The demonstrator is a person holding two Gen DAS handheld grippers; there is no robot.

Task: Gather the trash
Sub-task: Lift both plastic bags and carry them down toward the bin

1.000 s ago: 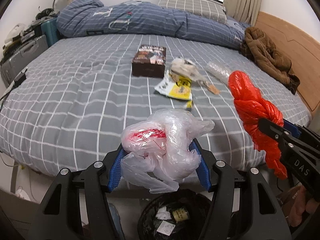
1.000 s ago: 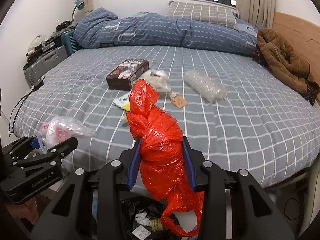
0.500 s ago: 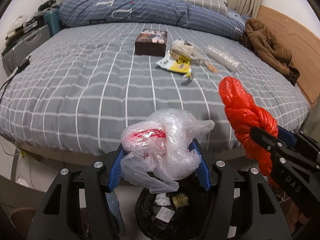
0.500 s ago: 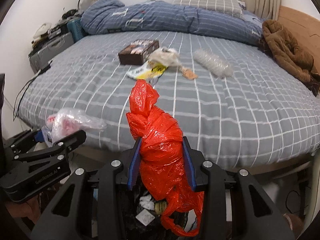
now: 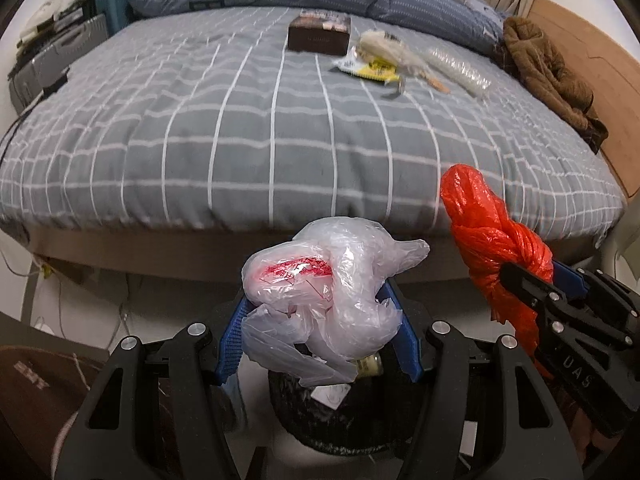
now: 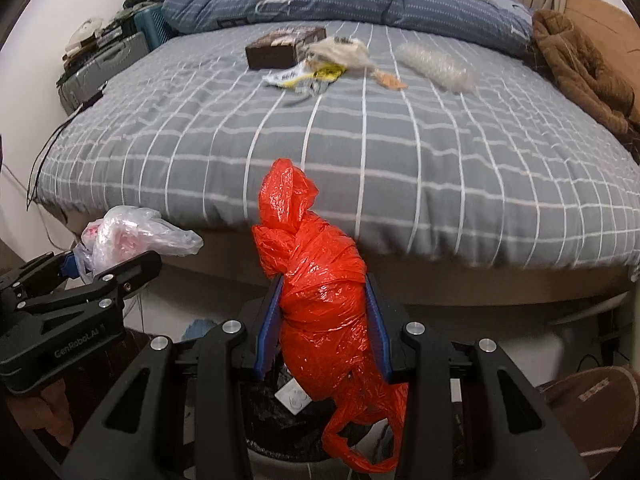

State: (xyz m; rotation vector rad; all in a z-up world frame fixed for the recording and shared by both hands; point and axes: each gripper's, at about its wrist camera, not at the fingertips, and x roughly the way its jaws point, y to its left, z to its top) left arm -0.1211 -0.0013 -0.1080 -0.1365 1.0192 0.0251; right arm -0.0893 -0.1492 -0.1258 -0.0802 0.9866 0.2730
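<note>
While over bin (image 5: 340, 420), left tool (image 5: 320, 320) clamps clear bag (image 5: 328, 292), right tool (image 6: 324, 320) red bag (image 6: 320, 304)

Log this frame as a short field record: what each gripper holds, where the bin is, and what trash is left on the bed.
left gripper: jaws shut on clear plastic bag
right gripper: jaws shut on red plastic bag
trash bin: on the floor below both grippers, already holding scraps
bed: brown box, yellow wrapper, crumpled paper wad, clear bottle
bags released: not yet
</note>
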